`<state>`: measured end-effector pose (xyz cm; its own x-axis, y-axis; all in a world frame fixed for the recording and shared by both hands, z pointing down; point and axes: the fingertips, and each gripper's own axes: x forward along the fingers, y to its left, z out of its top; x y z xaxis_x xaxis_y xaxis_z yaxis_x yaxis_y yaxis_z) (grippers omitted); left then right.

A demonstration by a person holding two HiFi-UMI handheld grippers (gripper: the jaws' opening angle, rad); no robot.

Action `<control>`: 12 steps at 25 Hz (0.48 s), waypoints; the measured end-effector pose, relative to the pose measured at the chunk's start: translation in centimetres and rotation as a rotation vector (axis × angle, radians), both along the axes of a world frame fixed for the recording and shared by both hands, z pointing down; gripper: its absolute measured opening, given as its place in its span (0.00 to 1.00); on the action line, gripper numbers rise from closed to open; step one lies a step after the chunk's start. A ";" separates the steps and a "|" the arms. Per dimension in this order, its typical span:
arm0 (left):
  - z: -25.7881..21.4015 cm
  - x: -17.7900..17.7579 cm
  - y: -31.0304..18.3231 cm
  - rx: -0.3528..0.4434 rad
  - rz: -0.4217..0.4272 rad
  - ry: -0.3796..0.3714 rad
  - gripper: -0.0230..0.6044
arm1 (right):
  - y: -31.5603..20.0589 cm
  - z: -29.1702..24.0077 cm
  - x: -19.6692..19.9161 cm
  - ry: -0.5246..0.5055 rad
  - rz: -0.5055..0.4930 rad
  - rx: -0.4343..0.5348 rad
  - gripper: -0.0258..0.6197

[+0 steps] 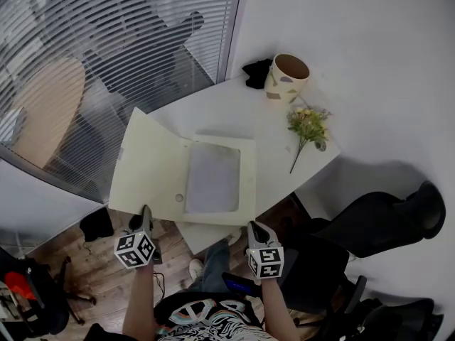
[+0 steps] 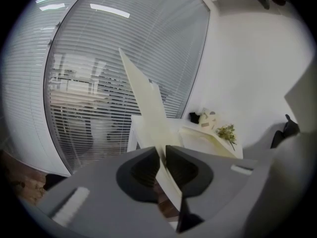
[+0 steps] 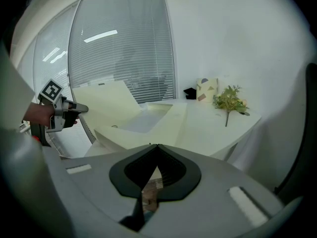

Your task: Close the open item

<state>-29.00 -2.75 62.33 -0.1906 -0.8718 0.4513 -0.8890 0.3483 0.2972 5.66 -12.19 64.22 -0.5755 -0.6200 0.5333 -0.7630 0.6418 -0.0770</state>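
Observation:
A cream folder point(image 1: 153, 169) lies open on the white table point(image 1: 234, 105), with a grey sheet point(image 1: 213, 178) in its right half. Its left cover point(image 2: 148, 103) reaches out past the table's left edge and is tilted upward. My left gripper point(image 1: 146, 212) is shut on that cover's near edge, and the board runs between the jaws point(image 2: 162, 152). The right gripper view shows the left gripper point(image 3: 74, 109) holding the raised cover point(image 3: 106, 100). My right gripper point(image 1: 254, 226) hovers at the table's front edge, shut with nothing in it point(image 3: 157, 146).
At the table's far corner stand a patterned beige pot point(image 1: 286, 77) and a small black object point(image 1: 256, 72). A sprig of flowers point(image 1: 308, 126) lies by the right edge. Window blinds point(image 1: 106, 48) run along the left. A dark chair point(image 1: 377, 219) sits at the right.

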 end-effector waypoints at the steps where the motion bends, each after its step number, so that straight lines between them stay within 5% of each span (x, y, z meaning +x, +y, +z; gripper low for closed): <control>1: 0.1 0.0 0.0 -0.007 0.000 -0.002 0.19 | 0.0 0.1 0.0 0.000 0.000 -0.001 0.04; 12: 0.0 0.1 -0.3 -0.014 0.014 -0.015 0.18 | 0.0 0.3 0.2 -0.046 0.012 -0.005 0.04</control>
<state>-28.94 -3.02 62.34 -0.1852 -0.8678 0.4610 -0.8982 0.3398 0.2789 5.83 -12.21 64.51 -0.5919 -0.6241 0.5100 -0.7661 0.6323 -0.1154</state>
